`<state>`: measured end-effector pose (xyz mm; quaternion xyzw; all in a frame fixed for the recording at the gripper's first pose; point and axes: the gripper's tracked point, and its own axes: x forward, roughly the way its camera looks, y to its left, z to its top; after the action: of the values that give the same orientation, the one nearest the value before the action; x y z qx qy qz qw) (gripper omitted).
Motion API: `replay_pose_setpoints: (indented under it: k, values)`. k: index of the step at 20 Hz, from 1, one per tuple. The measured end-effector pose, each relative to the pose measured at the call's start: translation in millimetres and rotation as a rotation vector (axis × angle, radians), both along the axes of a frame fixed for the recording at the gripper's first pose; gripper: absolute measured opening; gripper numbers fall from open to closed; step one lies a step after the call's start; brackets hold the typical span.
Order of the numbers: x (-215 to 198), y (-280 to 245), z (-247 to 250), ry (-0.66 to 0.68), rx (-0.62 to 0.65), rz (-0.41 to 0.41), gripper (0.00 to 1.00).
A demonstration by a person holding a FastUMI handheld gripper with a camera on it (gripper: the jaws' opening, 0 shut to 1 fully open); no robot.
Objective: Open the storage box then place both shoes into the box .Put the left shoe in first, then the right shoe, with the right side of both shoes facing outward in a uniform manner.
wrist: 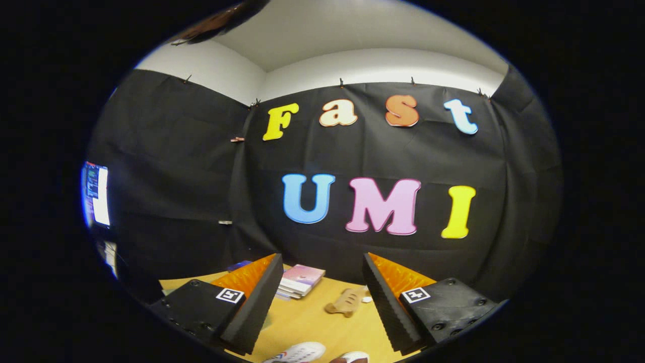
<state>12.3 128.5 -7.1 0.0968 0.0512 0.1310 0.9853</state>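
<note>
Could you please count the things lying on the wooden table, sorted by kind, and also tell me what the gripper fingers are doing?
Shoes, seen only in part below the fingers: 2
Stack of books: 1
Small tan toy-like object: 1
Total on the table: 4
The gripper is open, its fingers spread apart and holding nothing, raised above the table.

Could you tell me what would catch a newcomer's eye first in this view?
The gripper dominates, its two fingers spread wide apart with nothing between them. Low down between the fingers, parts of two white shoes peek in on the wooden table. Beyond the fingertips lie a small tan toy-like object and a stack of books near the black cloth wall.
</note>
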Motion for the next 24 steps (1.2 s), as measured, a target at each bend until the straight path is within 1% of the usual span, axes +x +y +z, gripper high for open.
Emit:
replay_pose_setpoints:
  k: [3,6,8,10,12,15,18,20,24]
  values:
    - [-0.1,36.1,-18.6,0.117,0.165,0.103,0.97]
    - [-8.5,68.7,-50.0,0.308,0.353,0.197,0.98]
    - [-12.8,91.4,-71.4,0.452,0.512,0.263,0.98]
    - [-15.7,116.9,-97.4,0.565,0.675,0.341,0.98]
    - [-22.5,137.1,-124.6,0.655,0.775,0.413,0.98]
    - [-35.7,167.6,-165.2,0.809,0.881,0.523,0.98]
    - [-44.7,199.4,-199.8,0.964,0.917,0.601,0.97]
    - [-43.3,219.7,-218.5,1.048,0.945,0.641,0.97]
    - [-46.2,233.6,-246.9,1.140,1.015,0.694,0.97]
